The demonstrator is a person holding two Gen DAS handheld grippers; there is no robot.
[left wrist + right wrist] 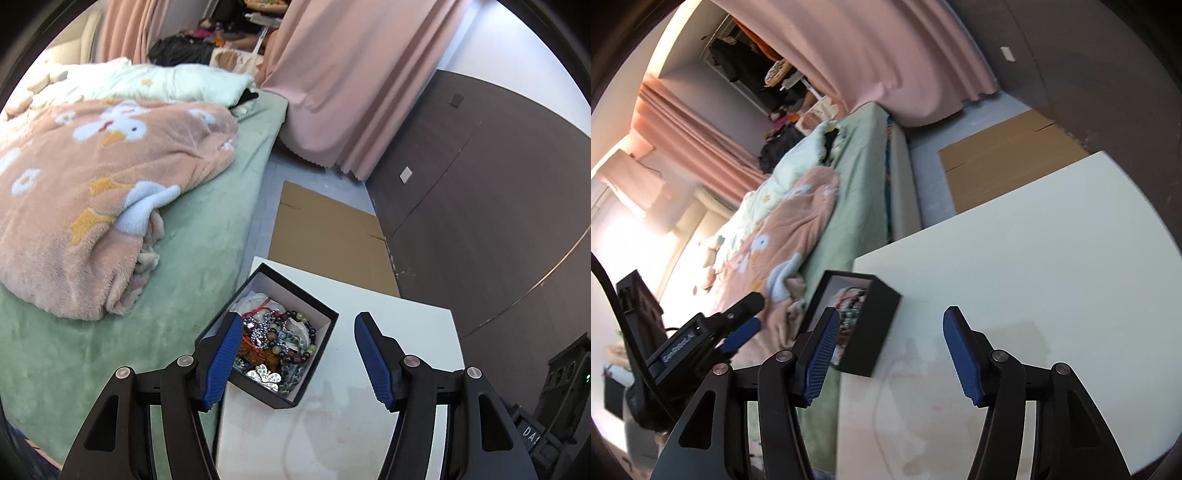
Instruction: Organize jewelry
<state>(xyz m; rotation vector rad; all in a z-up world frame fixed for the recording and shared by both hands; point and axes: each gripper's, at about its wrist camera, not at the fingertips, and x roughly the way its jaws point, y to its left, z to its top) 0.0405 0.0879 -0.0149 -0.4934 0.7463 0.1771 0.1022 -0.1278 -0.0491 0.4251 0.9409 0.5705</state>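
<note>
Left hand-held gripper [295, 332] (jaws spread) above black jewelry box [271, 332], beads tangled.

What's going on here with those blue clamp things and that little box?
A person holds a two-finger gripper in each hand to sort jewelry. Both the left gripper and the right gripper are open and hold nothing. A black box sits at the corner of a white table beside the bed, packed with a tangle of bead bracelets and sparkly pieces. Nothing lies out on the table yet.
</note>
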